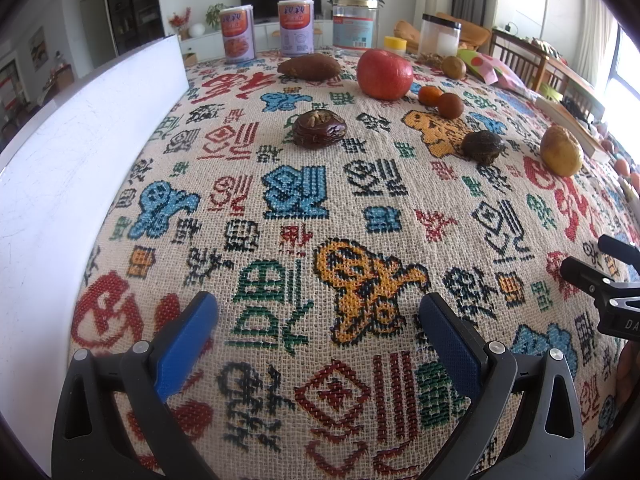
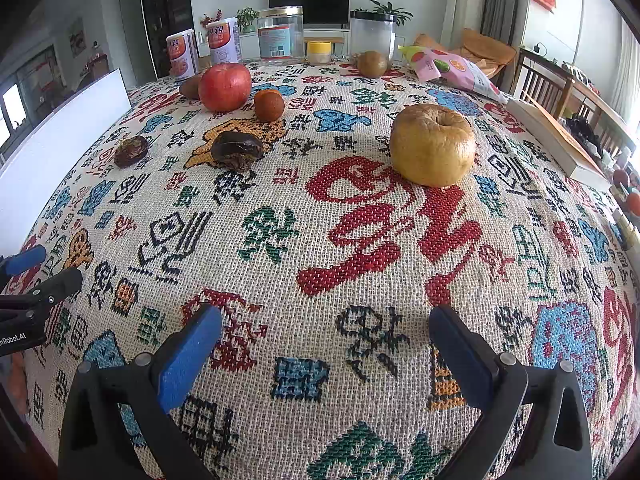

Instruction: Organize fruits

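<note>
Above patterned tablecloth, both claws gape wide, holding nothing.

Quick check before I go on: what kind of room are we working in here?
Most likely a home living and dining room: a TV on a low cabinet against the far wall, wooden chairs at the right, and a patterned tablecloth carrying fruit and food jars.

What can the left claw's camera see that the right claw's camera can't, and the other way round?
Only the left view shows the whole brown oblong sweet potato and a second small orange fruit. Only the right view shows the pink printed snack bag in full. Both share the big red apple, wrinkled yellow apple, two dark shrivelled fruits, patterned woven tablecloth and both open claws.
</note>
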Demonstrator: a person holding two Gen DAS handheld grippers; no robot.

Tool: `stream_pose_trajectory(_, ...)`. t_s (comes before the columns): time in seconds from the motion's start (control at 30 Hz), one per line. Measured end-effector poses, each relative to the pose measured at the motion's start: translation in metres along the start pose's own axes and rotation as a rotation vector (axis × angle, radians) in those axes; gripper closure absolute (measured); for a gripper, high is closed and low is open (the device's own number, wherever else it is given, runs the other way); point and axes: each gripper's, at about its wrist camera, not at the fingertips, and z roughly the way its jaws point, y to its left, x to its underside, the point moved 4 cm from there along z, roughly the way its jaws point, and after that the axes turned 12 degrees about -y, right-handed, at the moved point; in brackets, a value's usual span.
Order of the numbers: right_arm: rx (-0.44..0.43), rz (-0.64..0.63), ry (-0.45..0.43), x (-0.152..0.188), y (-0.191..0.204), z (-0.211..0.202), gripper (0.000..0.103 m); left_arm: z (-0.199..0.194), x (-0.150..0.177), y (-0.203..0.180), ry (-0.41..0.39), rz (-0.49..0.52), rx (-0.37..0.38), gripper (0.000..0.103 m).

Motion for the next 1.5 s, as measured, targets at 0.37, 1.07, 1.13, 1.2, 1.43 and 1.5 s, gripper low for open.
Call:
stream_pose_trajectory(0.37, -0.001, 0.000, 0.000, 0.000, 0.000, 0.000, 0.000, 0.000, 0.000, 0.000, 0.000, 0.000, 0.000, 0.002)
stream_pose_trajectory(1.07, -0.028, -0.006, 0.003, 0.000, 0.003, -0.001, 0.000, 0.037, -0.071, 0.005, 0.000, -0.018, 0.145, 0.003)
stream_pose_trajectory(1.13, -0.031, -0.008, 0.003, 0.000, 0.004, -0.001, 0.000, 0.056, -0.085, 0.006, 0.010, -0.026, 0.144, 0.003)
stream_pose_trajectory(1.2, -0.031, -0.008, 0.003, 0.000, 0.003, -0.001, 0.000, 0.074, -0.093, 0.007, 0.014, -0.027, 0.125, 0.005)
stream_pose_trajectory(1.43, -0.031, -0.008, 0.004, 0.000, 0.004, -0.001, 0.000, 0.093, -0.091, 0.002, 0.000, 0.027, 0.090, 0.059)
stream_pose_trajectory(1.5, -0.032, -0.008, 0.003, 0.000, 0.004, -0.001, 0.000, 0.085, -0.088, 0.003, -0.010, 0.022, 0.099, 0.060)
